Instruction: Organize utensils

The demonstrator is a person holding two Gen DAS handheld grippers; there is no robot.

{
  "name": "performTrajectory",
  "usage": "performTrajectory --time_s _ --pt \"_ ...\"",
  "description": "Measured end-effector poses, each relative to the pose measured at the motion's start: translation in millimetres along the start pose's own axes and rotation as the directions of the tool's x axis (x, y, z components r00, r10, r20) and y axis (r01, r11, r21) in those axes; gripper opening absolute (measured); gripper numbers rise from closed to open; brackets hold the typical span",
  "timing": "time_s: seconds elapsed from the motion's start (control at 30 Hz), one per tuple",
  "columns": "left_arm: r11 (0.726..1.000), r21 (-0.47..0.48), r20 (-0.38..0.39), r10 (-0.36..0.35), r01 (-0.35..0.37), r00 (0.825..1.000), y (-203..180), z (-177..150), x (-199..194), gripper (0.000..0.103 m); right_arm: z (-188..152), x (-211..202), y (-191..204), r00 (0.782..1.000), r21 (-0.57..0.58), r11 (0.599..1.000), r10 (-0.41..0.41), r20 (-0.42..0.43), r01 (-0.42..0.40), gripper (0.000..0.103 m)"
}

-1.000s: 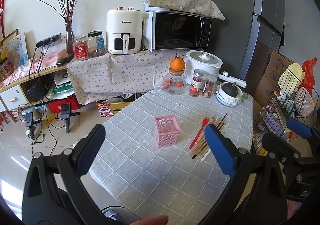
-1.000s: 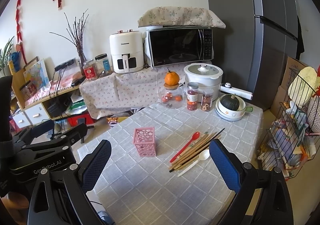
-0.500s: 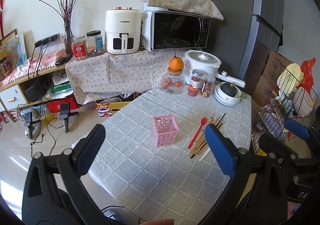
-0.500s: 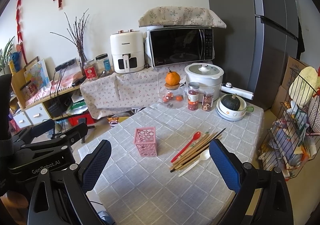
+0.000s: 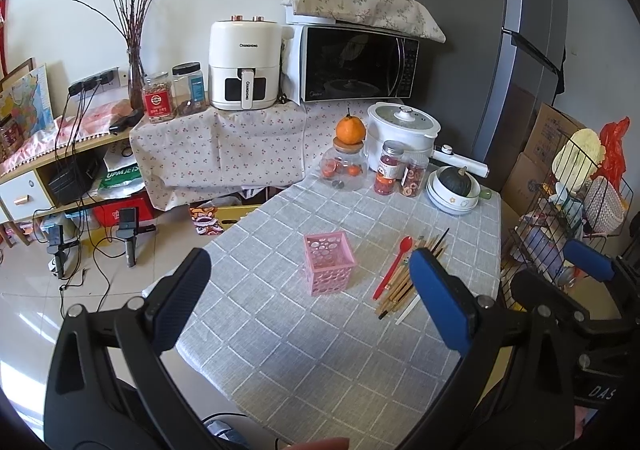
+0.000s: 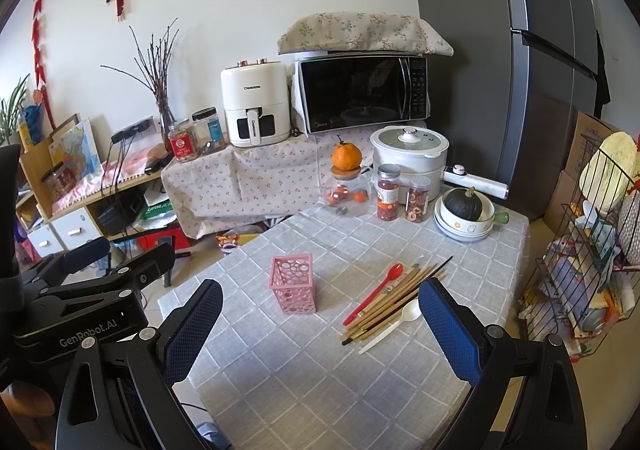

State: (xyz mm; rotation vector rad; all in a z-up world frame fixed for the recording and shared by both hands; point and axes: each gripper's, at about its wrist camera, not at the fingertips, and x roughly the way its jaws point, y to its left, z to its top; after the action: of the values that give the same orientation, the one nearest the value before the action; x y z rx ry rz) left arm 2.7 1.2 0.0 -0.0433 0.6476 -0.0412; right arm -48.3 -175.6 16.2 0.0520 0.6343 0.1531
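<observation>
Holding both tongs above the near table edge, I read the left gripper [image 5: 308, 298] and right gripper [image 6: 320, 326] spread wide, empty. Mid-table stands the pink holder [image 6: 293, 288]; right of it lie red spoon [image 6: 374, 293], chopsticks [image 6: 394, 300], white spoon [image 6: 394, 324].

Both tools black plastic. Left gripper [image 5: 306, 300]: two broad fingers [image 5: 438, 304], blue textured pads, silver screws at pivots. Right gripper [image 6: 320, 324]: same build. White "GenRobot.AI" lettering on left tool body.
</observation>
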Motion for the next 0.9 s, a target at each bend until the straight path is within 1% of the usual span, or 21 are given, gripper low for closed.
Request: performTrajectory --time_s 0.63,0.9 --pt "1.0 0.006 -0.001 -0.015 0.015 1.0 -3.5 2.3 -0.5 0.099 2.2 -1.4 2.7 1.0 -0.002 1.0 0.001 0.0 -0.001 0.099" --pt "1.0 0.01 -0.016 -0.019 0.019 1.0 -6.8 0.3 7.7 0.099 5.2 3.9 2.8 1.0 0.002 1.0 0.005 -0.013 -0.004 0.099"
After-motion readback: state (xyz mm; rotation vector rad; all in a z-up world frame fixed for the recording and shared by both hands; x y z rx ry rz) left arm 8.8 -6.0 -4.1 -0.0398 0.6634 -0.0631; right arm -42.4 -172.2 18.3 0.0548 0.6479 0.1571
